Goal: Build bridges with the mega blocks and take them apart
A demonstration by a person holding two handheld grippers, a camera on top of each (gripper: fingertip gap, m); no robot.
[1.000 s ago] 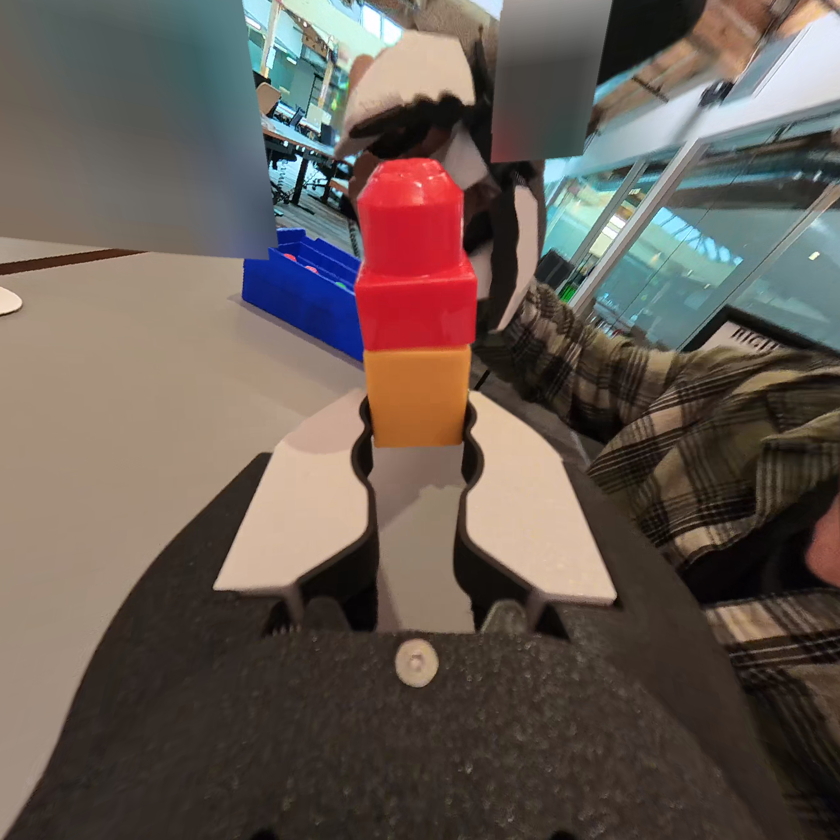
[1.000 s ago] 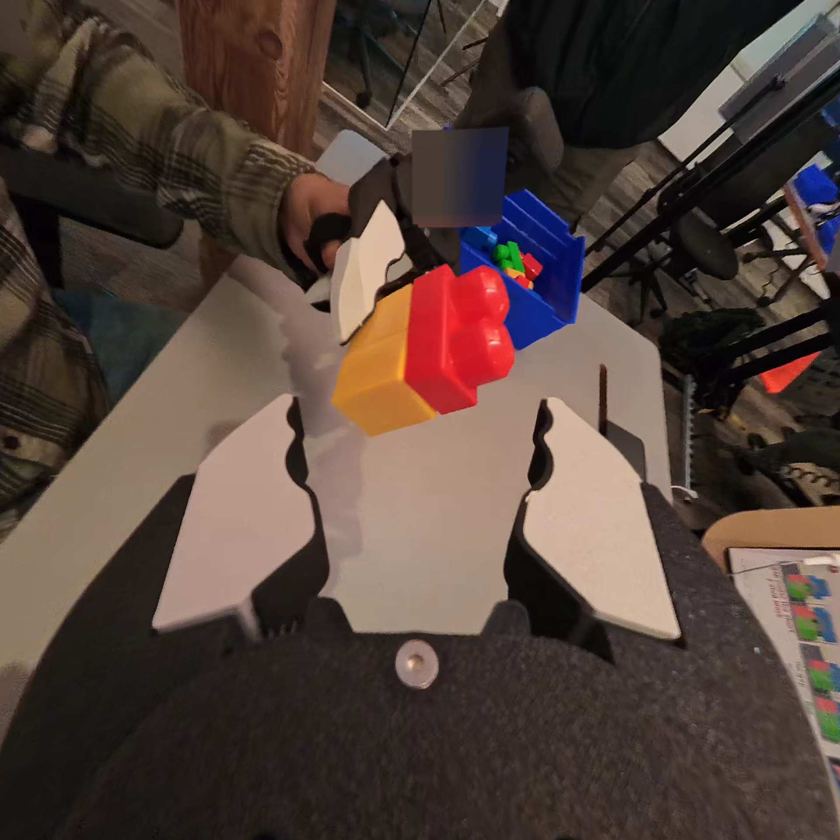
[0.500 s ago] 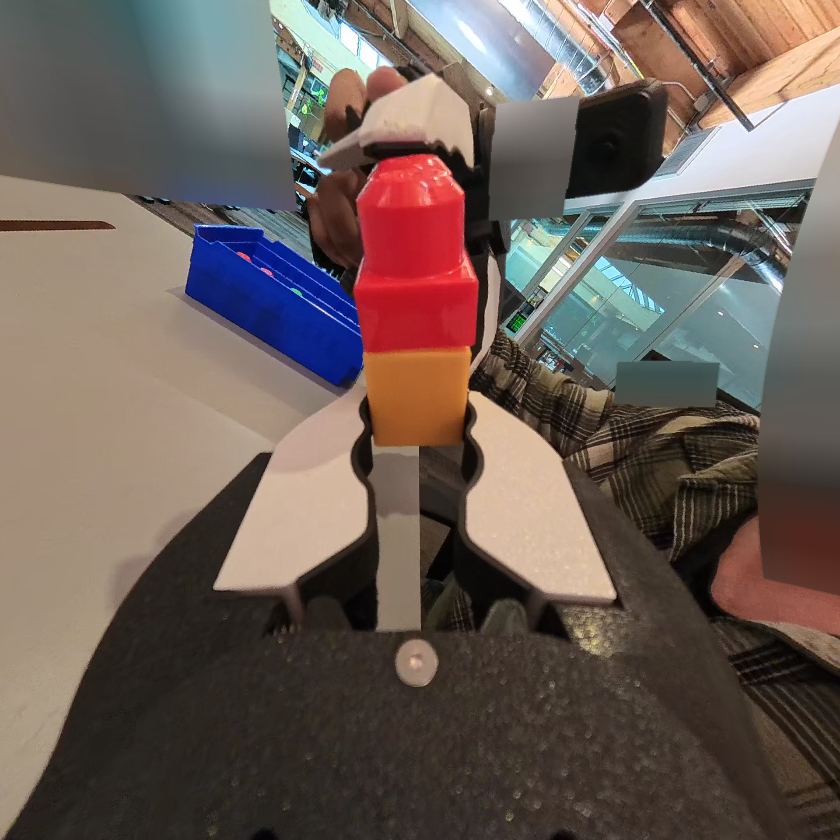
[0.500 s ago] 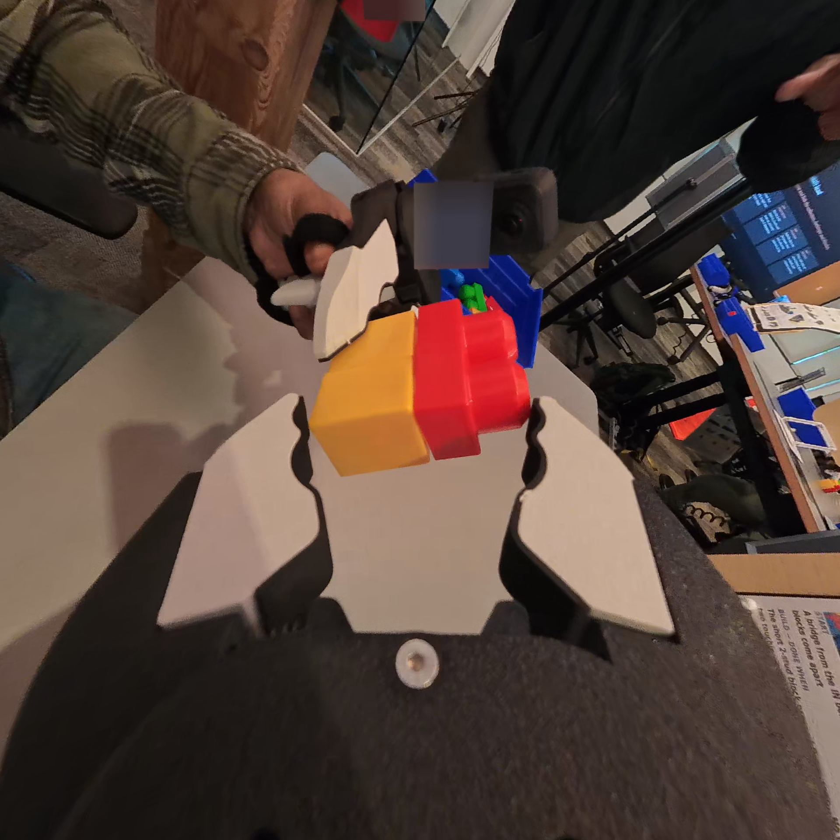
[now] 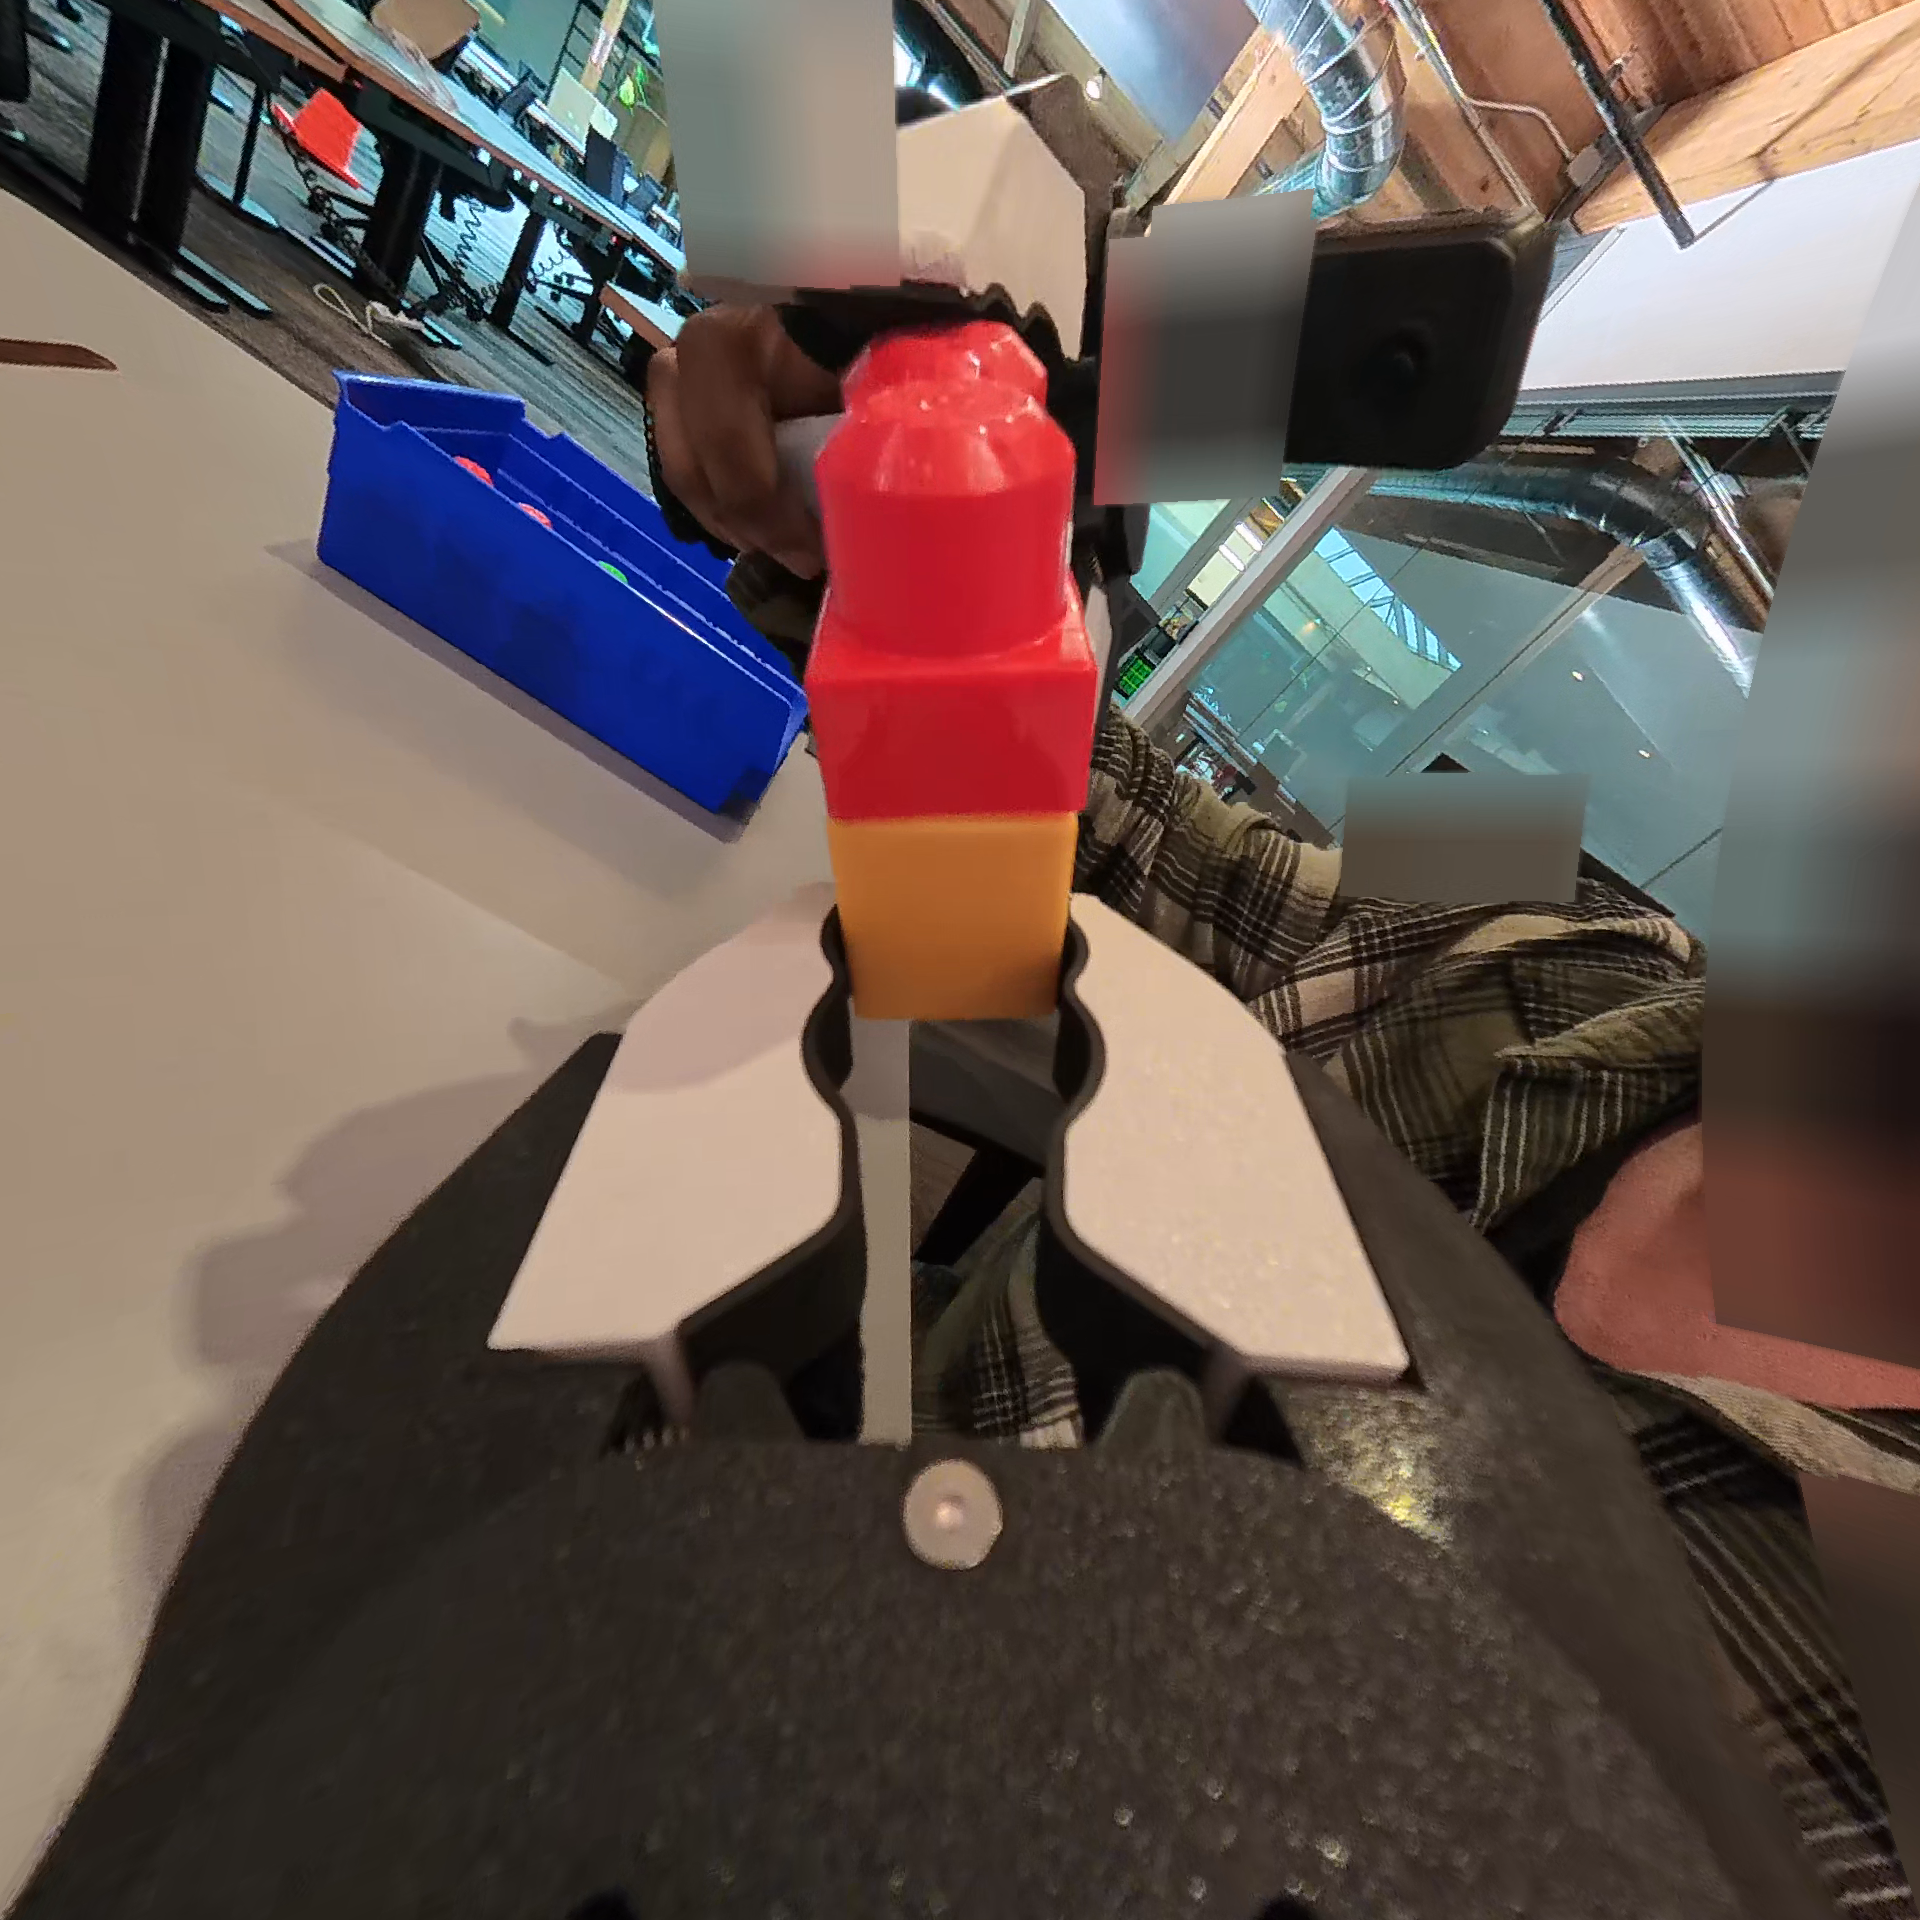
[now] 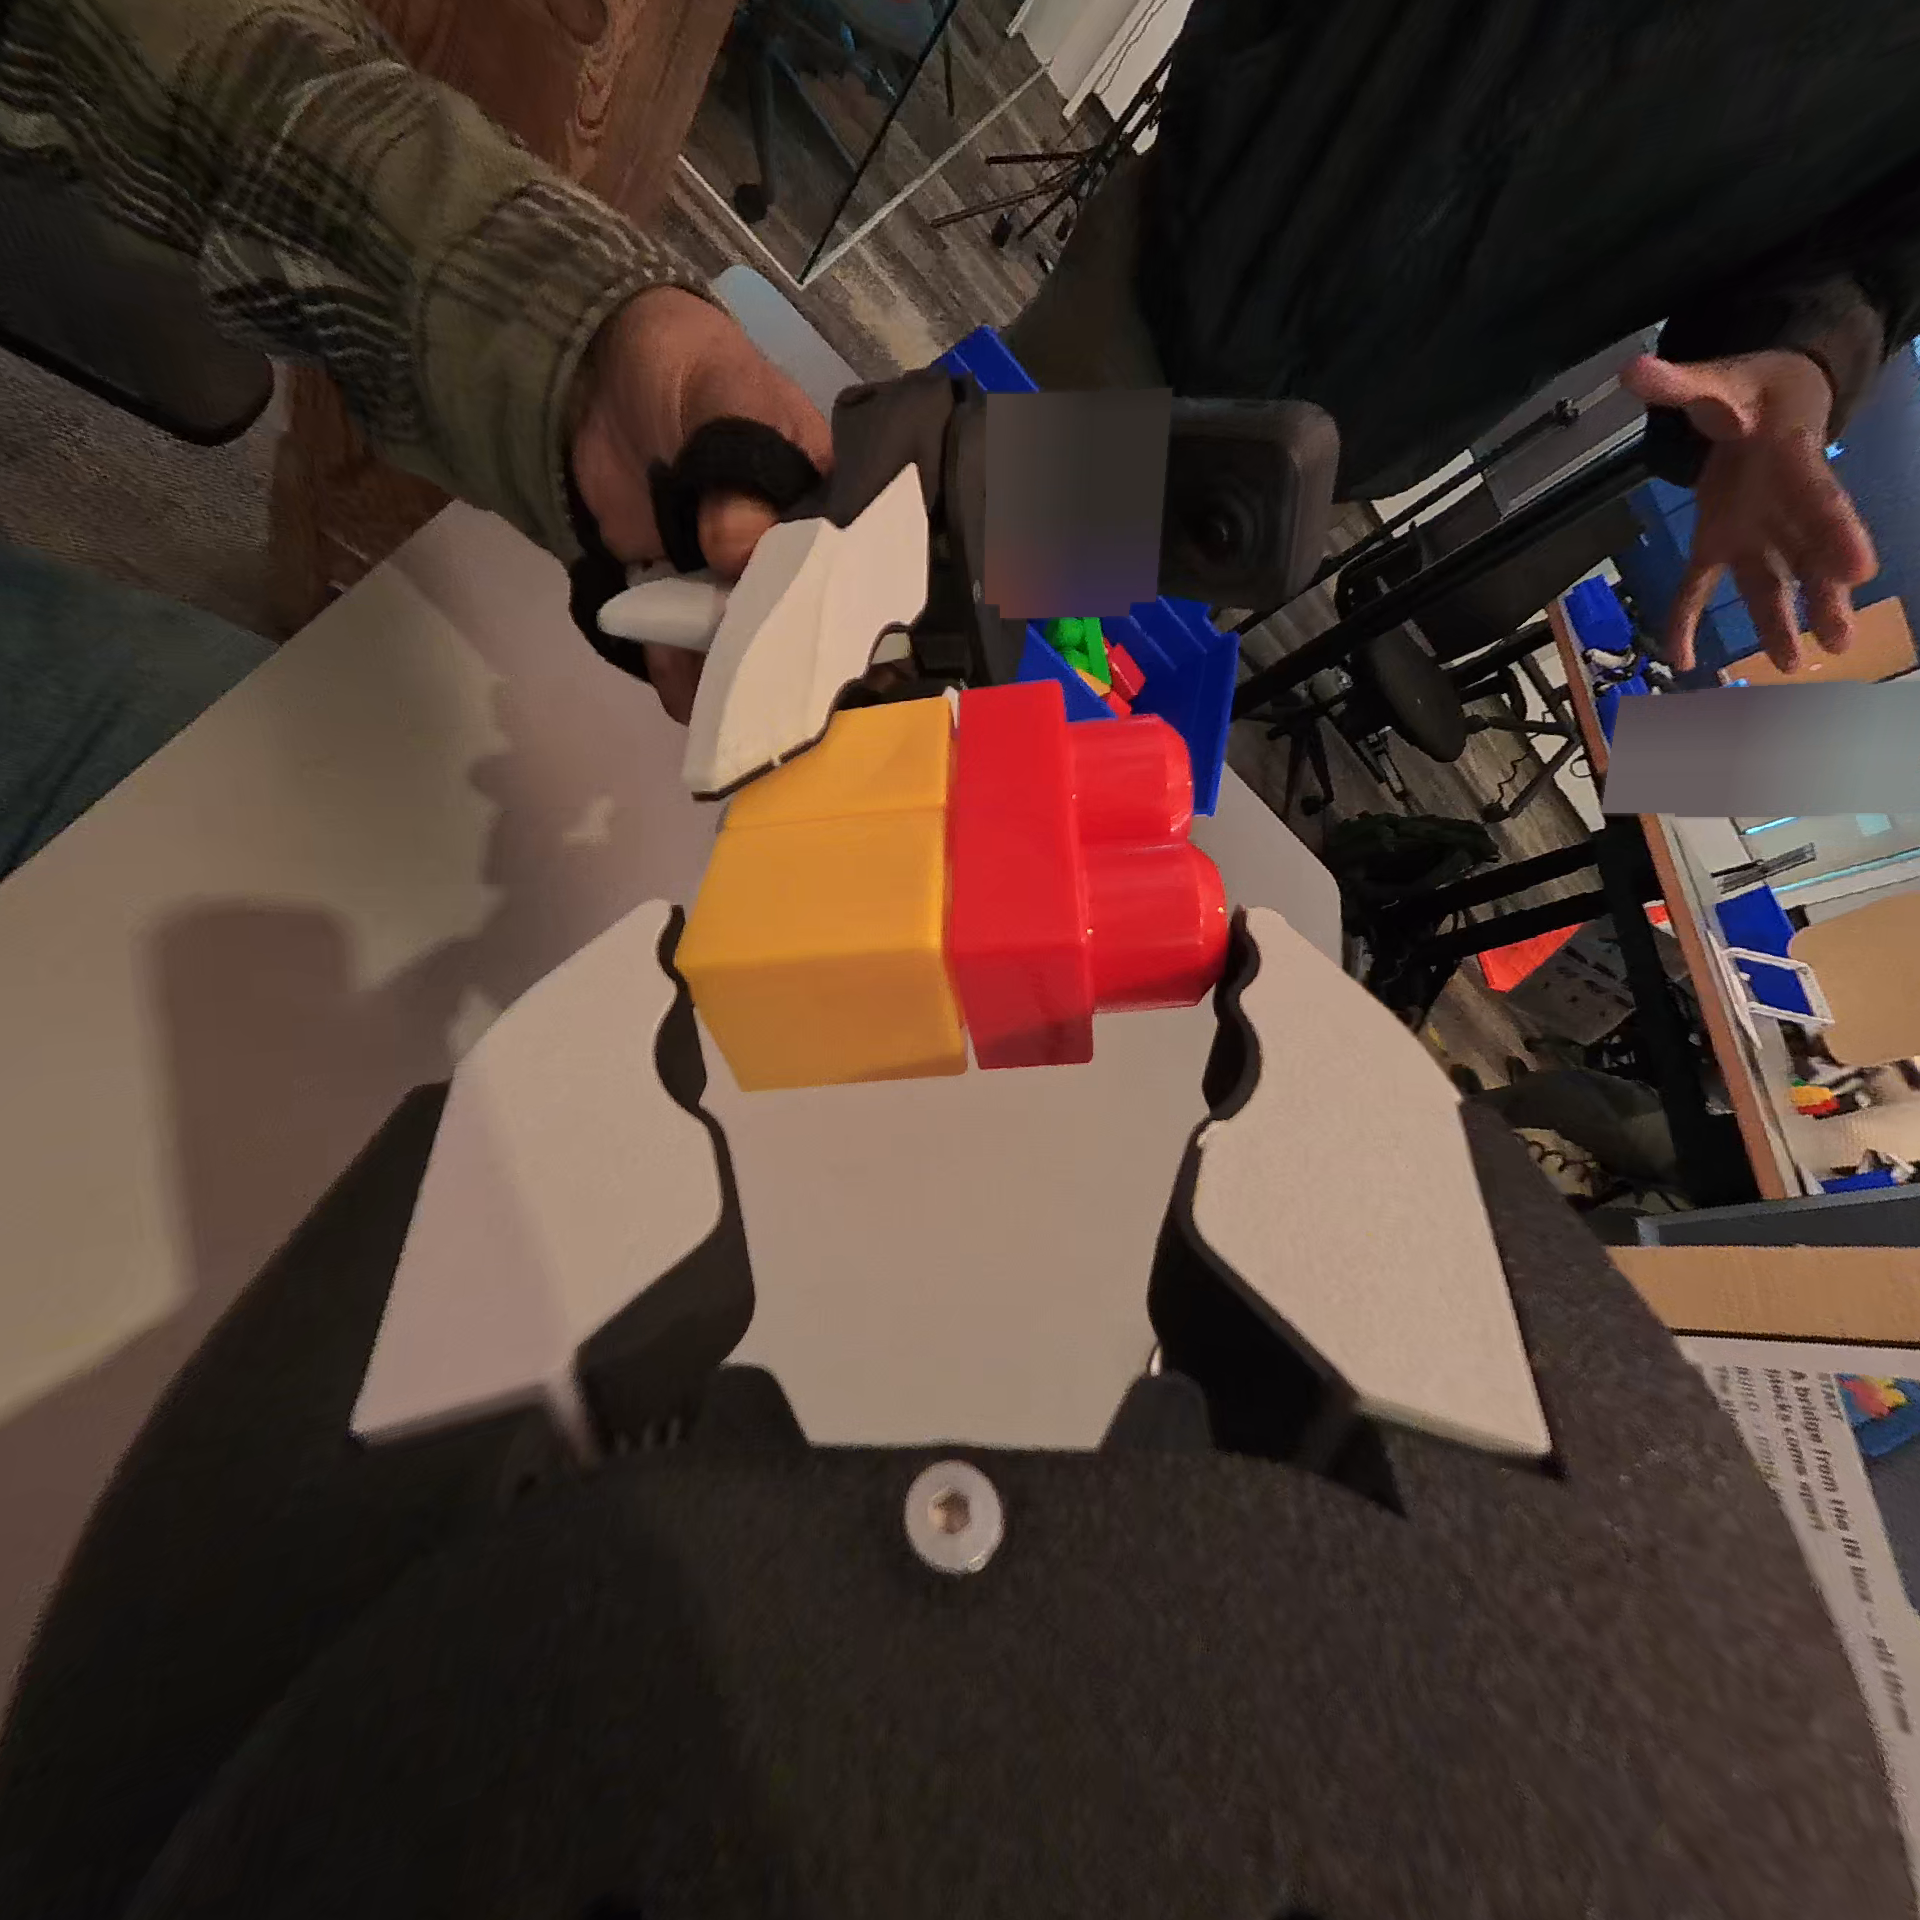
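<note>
— Glossy smooth plastic on the red block (image 5: 951,665) and the orange block (image 5: 951,920); matt white fingers (image 5: 727,1143).

— At ten o'clock, a shiny plastic blue bin (image 5: 540,592) on a matt grey table (image 5: 208,831); grainy black housing (image 6: 935,1662), plaid cloth sleeve (image 6: 364,260).

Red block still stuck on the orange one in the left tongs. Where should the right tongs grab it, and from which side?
Grip the red block across its square base, on the two flat faces, coming in from the stud end, opposite the left tongs clamped on the orange block. The rounded studs would likely slip. The right tongs are open and now straddle both blocks, so shift toward the red end.
</note>
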